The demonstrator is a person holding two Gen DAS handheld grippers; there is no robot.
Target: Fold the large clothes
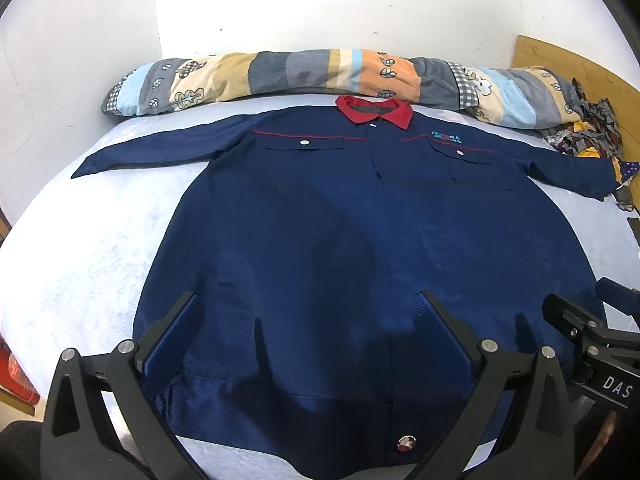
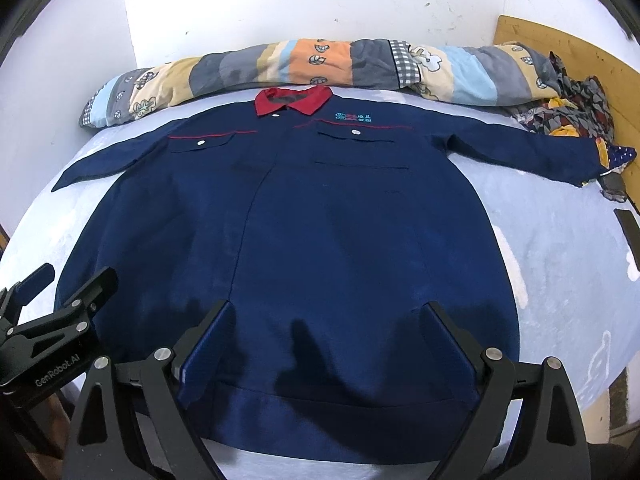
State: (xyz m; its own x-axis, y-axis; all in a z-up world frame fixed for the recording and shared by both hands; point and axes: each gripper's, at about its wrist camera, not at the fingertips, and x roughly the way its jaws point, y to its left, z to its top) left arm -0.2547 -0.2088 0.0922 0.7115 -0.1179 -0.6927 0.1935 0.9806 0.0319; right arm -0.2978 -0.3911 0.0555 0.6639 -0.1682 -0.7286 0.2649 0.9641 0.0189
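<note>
A large navy work jacket [image 1: 340, 220] with a red collar [image 1: 374, 112] lies flat, front up, on the pale blue bed [image 1: 92, 240], both sleeves spread out sideways. It also fills the right wrist view [image 2: 320, 232]. My left gripper [image 1: 308, 300] is open, hovering just above the jacket's lower left part near the hem. My right gripper [image 2: 326, 308] is open above the lower right part near the hem. Each gripper shows at the edge of the other's view: the right gripper [image 1: 592, 336] and the left gripper [image 2: 60, 304].
A rolled patchwork quilt [image 1: 300, 76] lies along the white wall behind the collar. A heap of patterned cloth [image 1: 588, 128] sits at the far right by a wooden headboard [image 1: 568, 60]. A red object [image 1: 16, 376] is at the bed's left edge.
</note>
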